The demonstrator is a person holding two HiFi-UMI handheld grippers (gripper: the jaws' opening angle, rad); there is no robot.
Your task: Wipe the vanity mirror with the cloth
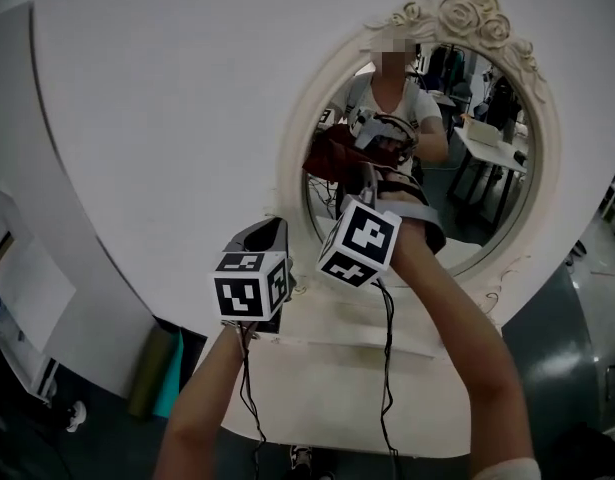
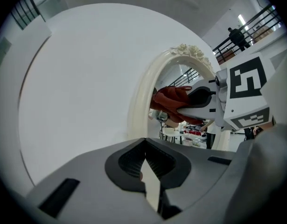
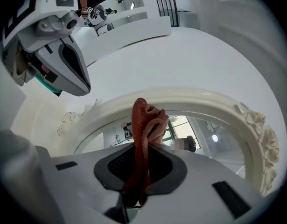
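**Cloth up at the mirror**

My right tool (image 3: 142, 169) is clamped on the red cloth (image 3: 145, 125). The cloth runs up between the jaws and bunches out past their tips. It is raised in front of the oval mirror (image 1: 487, 188), at the left part of the glass close to the cream frame. I cannot tell whether the cloth is actually touching the glass.

The frame is carved, with roses at its top. The glass reflects me holding the tool and the cloth, with a room of tables behind.

My left tool (image 2: 144, 162) has its jaws together with nothing between them. It hangs lower, just left of the right tool and near the bottom left of the frame, clear of the glass. Below both tools lies the white tabletop (image 1: 327, 368), and a white wall (image 1: 167, 118) rises behind the mirror.
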